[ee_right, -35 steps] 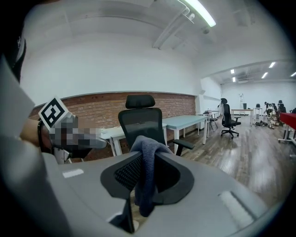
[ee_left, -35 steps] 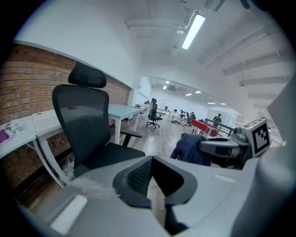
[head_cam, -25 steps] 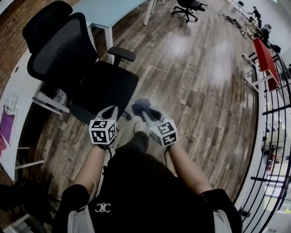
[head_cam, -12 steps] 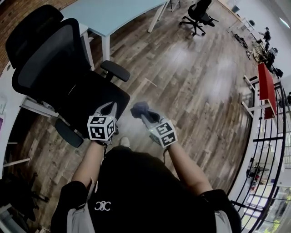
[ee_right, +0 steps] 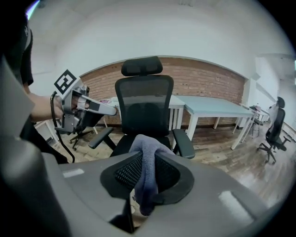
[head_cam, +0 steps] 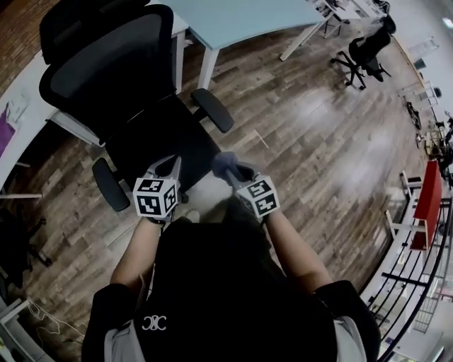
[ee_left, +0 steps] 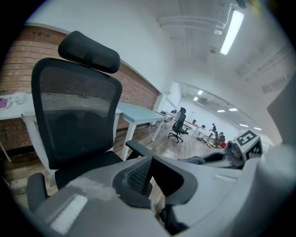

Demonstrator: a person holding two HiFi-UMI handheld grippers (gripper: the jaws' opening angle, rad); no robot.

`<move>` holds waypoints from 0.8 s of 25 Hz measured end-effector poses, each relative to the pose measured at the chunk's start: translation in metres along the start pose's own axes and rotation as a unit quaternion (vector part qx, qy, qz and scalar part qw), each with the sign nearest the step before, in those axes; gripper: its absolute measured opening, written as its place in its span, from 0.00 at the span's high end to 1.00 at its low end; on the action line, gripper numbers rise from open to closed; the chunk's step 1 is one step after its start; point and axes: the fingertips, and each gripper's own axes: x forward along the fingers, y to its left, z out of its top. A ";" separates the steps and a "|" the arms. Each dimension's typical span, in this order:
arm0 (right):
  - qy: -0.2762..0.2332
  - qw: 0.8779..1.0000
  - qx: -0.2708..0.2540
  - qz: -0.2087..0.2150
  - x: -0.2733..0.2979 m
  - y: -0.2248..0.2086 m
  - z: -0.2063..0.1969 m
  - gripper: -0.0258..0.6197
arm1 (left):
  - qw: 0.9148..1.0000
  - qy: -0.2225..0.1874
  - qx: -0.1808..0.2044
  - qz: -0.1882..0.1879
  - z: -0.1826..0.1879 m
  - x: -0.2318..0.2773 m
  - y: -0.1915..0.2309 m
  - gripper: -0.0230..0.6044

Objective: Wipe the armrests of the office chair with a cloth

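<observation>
Straight ahead of the person, a black mesh-backed office chair (head_cam: 134, 85) is standing on the wood-plank floor (head_cam: 318, 141) and facing the two grippers, with a pale blue table (head_cam: 241, 18) behind it. The right gripper (head_cam: 231, 170) is clamping a grey-blue cloth (ee_right: 147, 171). Its jaws are pressing on the fabric from both sides, so that one bunch is bulging over the tips and a tail is hanging down between the pads. The cloth is hovering over the front edge of the seat. It is touching neither the far armrest (head_cam: 212, 109) nor the near armrest (head_cam: 105, 185). The left gripper (head_cam: 170, 165) is hanging just beside its partner, nearer to the near armrest. Its jaws are meeting at the tips with nothing between them. Both marker cubes are pointing back towards the person's dark shirt (head_cam: 226, 297).
</observation>
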 end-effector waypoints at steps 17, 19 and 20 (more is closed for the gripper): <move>0.039 0.950 -0.170 0.259 0.074 -0.105 0.025 0.85 | 0.970 -0.060 -0.135 0.194 0.045 0.098 -0.010 0.96; 0.047 0.941 -0.184 0.279 0.079 -0.115 0.022 0.85 | 0.964 -0.064 -0.153 0.210 0.043 0.104 -0.019 0.96; 0.054 0.937 -0.190 0.289 0.080 -0.118 0.018 0.85 | 0.961 -0.064 -0.162 0.216 0.040 0.105 -0.024 0.96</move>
